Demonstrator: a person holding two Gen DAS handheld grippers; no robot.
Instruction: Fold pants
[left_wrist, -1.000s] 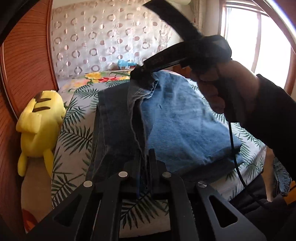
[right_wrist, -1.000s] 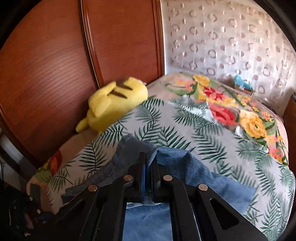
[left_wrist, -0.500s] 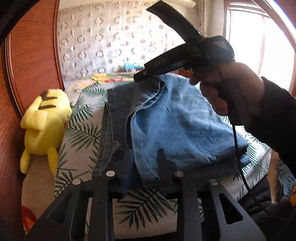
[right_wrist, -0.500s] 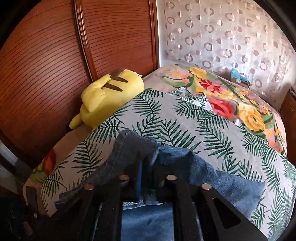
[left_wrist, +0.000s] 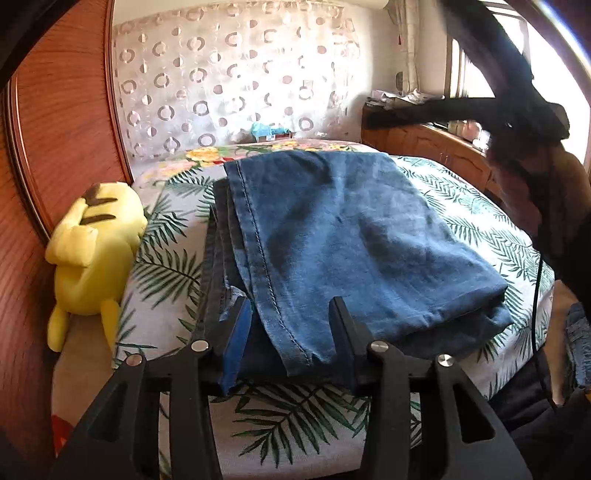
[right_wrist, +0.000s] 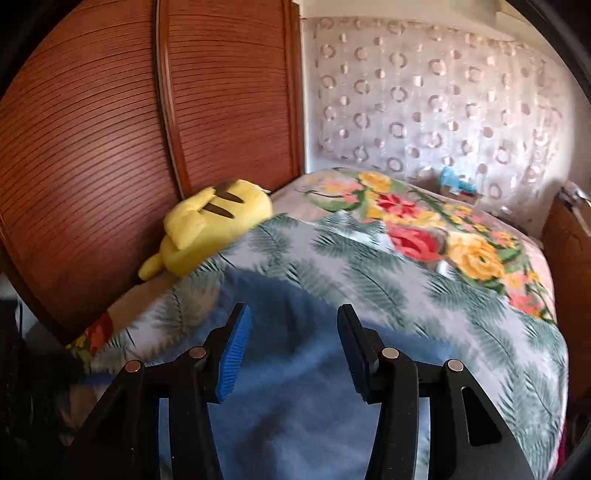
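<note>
The folded blue denim pants lie on the leaf-printed bed cover, long axis running away from the viewer; the left tongs gape wide and empty, straddling the near hem corner; the right tongs, equally wide and empty, hover above the far edge; the left seems nearer for any next fold.

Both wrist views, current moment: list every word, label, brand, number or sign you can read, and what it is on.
None can be read.
The jeans show stitching only, no tag or label in view.
The yellow plush toy has dark stripes, no lettering.
The small box at the head of the bed may carry print, but it is too small to read.
The right gripper is motion-blurred; no marking is legible.
</note>
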